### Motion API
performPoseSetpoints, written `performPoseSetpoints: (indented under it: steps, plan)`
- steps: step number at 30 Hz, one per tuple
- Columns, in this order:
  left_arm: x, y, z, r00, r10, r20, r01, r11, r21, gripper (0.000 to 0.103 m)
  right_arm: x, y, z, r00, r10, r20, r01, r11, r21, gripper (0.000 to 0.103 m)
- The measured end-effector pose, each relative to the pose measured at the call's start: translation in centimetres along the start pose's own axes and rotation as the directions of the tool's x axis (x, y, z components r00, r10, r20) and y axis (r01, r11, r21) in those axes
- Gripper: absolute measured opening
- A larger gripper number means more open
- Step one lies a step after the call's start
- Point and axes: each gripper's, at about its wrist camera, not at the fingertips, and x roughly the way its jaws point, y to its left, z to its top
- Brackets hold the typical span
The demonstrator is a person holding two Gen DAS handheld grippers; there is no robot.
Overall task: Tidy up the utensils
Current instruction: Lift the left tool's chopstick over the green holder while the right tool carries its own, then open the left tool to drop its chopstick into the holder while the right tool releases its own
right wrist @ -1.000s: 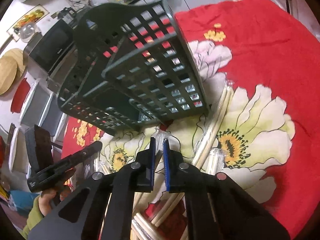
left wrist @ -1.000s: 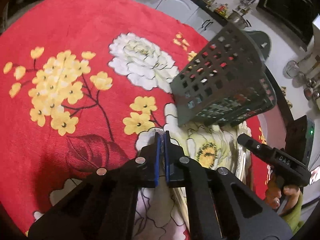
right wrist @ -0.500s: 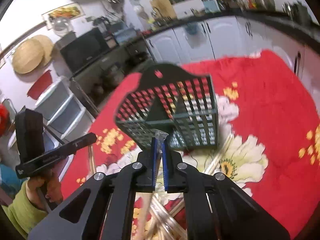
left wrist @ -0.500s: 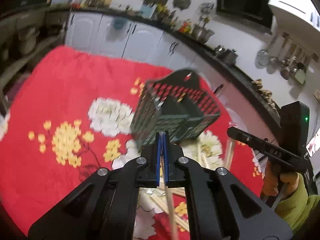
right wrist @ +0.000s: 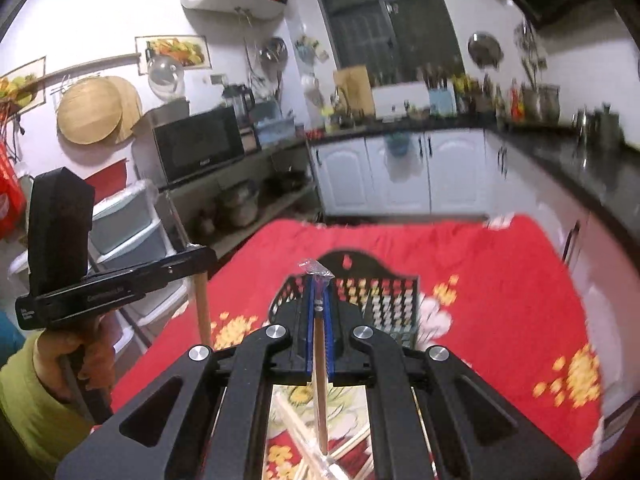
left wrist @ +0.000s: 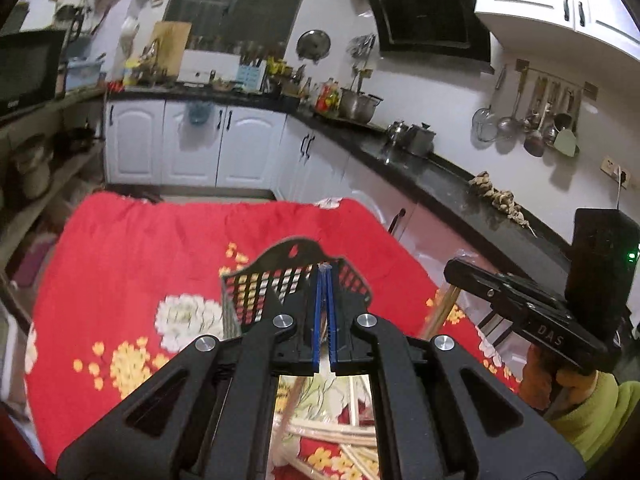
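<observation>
A dark perforated utensil basket (left wrist: 260,292) (right wrist: 384,296) stands on the red floral cloth (left wrist: 132,264) (right wrist: 500,288). My left gripper (left wrist: 323,272) is shut, raised above and in front of the basket. In the right wrist view a plastic-wrapped wooden chopstick (right wrist: 202,308) hangs from the left gripper (right wrist: 200,256). My right gripper (right wrist: 318,282) is shut on another wrapped chopstick (right wrist: 319,368), whose plastic tip pokes out above the pads. The left wrist view shows the right gripper (left wrist: 454,270) to the right with its chopstick (left wrist: 440,312) hanging. Several loose chopsticks (left wrist: 340,436) (right wrist: 304,444) lie on the cloth below.
A person's hands in green sleeves (left wrist: 592,412) (right wrist: 32,392) hold both tools. White cabinets (left wrist: 192,144) and a dark counter (left wrist: 460,184) with pots run behind and to the right of the table. Shelves with a microwave (right wrist: 200,144) stand to the left.
Both grippers have lifted off the cloth, each with a chopstick in it, and tilted up, so the kitchen fills the views. The basket now looks smaller and lower in both views.
</observation>
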Motion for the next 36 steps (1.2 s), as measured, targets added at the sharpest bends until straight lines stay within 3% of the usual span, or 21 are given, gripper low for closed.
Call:
performPoseSetpoints:
  steps: [11,22,30,36]
  plan:
    - [1.2,-2.3,5.0,0.997,0.000,0.079,-0.002,0.999,0.037,0.001,-1.5,-0.5,4.4,0.991,-0.038,0.128,0.045,0.998,-0.053,0.005]
    - [2.4,-1.6,10.9,0.975,0.050,0.216,-0.049,0.999,-0.009,0.001,0.6,-2.2,8.3,0.967,-0.092,0.237,0.112,0.991,-0.071,0.005]
    - [5.1,-0.2,10.5,0.966,0.083,0.244,-0.078,0.997,-0.029,0.001,3.7,-3.1,7.5,0.968,-0.125,0.218,0.140,0.988,-0.057,0.005]
    - [7.1,1.0,8.7,0.971,0.090,0.221,-0.085,0.996,-0.029,0.001,5.6,-3.6,6.6,0.973,-0.138,0.186,0.149,0.988,-0.046,0.005]
